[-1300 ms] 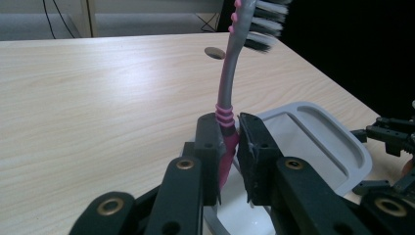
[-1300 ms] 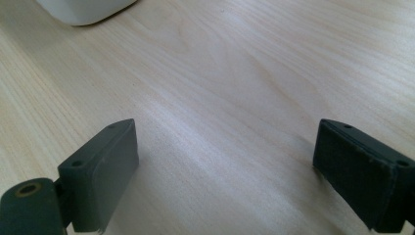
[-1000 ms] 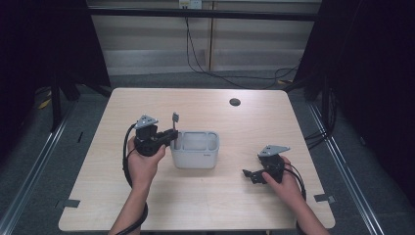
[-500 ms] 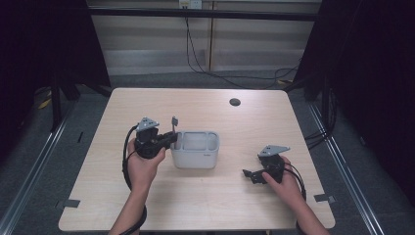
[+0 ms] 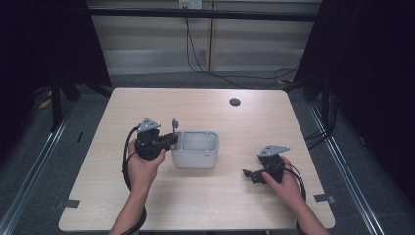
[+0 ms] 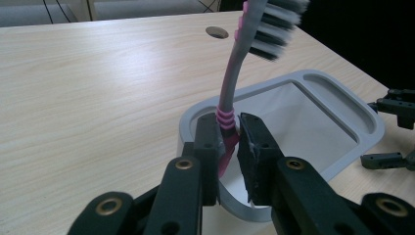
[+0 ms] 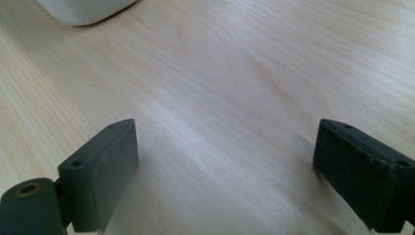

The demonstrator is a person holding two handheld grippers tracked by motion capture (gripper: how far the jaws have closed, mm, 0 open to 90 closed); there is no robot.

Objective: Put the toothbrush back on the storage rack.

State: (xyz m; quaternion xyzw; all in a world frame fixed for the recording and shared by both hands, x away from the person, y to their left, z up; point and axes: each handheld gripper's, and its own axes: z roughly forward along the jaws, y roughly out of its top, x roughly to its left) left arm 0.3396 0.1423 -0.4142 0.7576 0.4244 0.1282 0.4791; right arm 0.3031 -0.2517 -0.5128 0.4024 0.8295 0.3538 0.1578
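Observation:
A grey and pink toothbrush (image 6: pixel 231 88) stands upright, bristle head at the top, with my left gripper (image 6: pixel 231 139) shut on its pink handle. It hangs over the left end of a white two-part container (image 6: pixel 337 117). In the high view the left gripper (image 5: pixel 169 139) sits at the container's (image 5: pixel 195 155) left rim, the toothbrush (image 5: pixel 174 126) rising above it. My right gripper (image 5: pixel 248 176) rests low on the table to the container's right, open, with nothing between its jaws (image 7: pixel 222 171).
A round dark grommet hole (image 5: pixel 235 102) sits near the table's far edge. The wooden table (image 5: pixel 244 127) has dark floor and metal rails around it. The container's corner (image 7: pixel 83 10) shows at the top left of the right gripper view.
The left gripper with the toothbrush has shifted slightly right and down, closer to the container's left rim. The right gripper has stayed put.

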